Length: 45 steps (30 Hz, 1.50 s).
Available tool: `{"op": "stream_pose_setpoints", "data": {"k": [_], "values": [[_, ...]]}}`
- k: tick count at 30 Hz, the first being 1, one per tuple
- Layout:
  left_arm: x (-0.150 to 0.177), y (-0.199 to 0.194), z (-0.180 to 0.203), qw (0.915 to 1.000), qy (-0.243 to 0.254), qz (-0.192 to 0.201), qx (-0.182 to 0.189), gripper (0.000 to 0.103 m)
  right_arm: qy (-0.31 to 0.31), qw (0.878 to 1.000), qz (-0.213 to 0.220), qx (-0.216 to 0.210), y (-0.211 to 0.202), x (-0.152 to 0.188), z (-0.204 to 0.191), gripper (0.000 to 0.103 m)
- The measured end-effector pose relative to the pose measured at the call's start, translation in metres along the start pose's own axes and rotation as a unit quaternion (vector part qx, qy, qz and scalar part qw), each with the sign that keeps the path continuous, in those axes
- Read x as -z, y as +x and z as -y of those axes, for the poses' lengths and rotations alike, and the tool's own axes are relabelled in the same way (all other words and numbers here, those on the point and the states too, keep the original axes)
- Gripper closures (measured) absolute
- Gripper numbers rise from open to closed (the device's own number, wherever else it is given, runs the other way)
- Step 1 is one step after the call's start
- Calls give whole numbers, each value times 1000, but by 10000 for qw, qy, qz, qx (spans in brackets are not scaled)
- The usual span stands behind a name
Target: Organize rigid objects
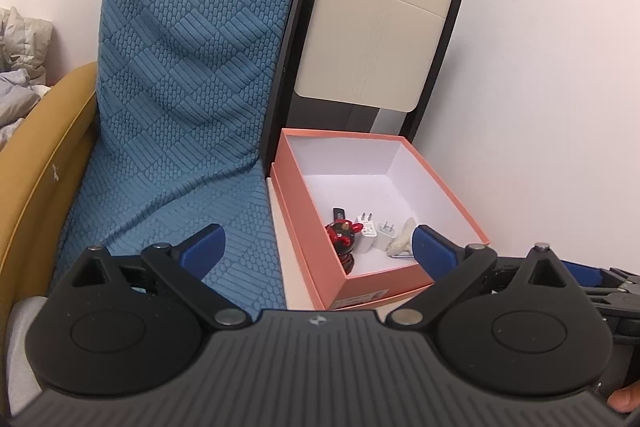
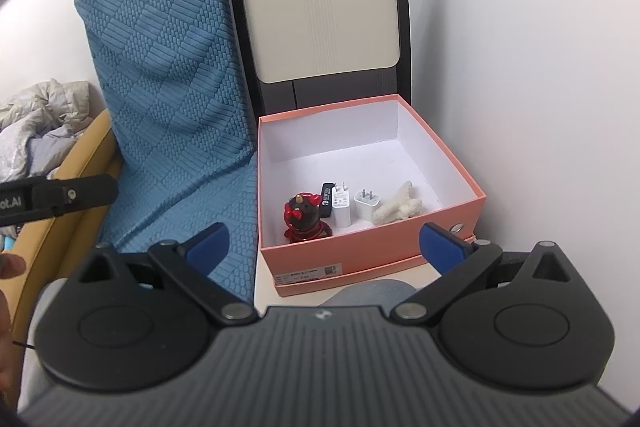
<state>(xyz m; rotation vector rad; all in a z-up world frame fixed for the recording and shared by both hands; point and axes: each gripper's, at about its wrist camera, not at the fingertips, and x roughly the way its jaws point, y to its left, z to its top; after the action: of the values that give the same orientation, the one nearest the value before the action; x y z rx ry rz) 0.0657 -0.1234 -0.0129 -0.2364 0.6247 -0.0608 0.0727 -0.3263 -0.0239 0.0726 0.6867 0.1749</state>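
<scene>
An open pink box (image 2: 320,259) with a white inside stands on its lid on a small table; it also shows in the left wrist view (image 1: 316,223). Along its near wall lie a red and black figurine (image 2: 302,217), a black USB stick (image 2: 326,201), two white plug adapters (image 2: 341,207) (image 2: 367,205) and a white coral-like piece (image 2: 396,207). The same items show in the left wrist view: figurine (image 1: 345,235), adapters (image 1: 366,233). My right gripper (image 2: 326,243) is open and empty, just in front of the box. My left gripper (image 1: 316,243) is open and empty, over the box's near left corner.
A blue textured cushion (image 2: 172,87) leans against the wall left of the box. A cream folding chair (image 2: 320,3) stands behind the box. White wall (image 2: 540,67) closes the right side. A mustard bed edge (image 1: 40,155) with bedding is at far left.
</scene>
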Motion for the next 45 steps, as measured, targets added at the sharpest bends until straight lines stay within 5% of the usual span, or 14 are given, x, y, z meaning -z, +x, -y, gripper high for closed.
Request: {"op": "stream_pose_setpoints", "data": {"k": [45], "values": [[3, 3, 2, 10000, -49, 36, -45, 2, -20, 9999, -84, -88, 5, 2, -2, 0]]}}
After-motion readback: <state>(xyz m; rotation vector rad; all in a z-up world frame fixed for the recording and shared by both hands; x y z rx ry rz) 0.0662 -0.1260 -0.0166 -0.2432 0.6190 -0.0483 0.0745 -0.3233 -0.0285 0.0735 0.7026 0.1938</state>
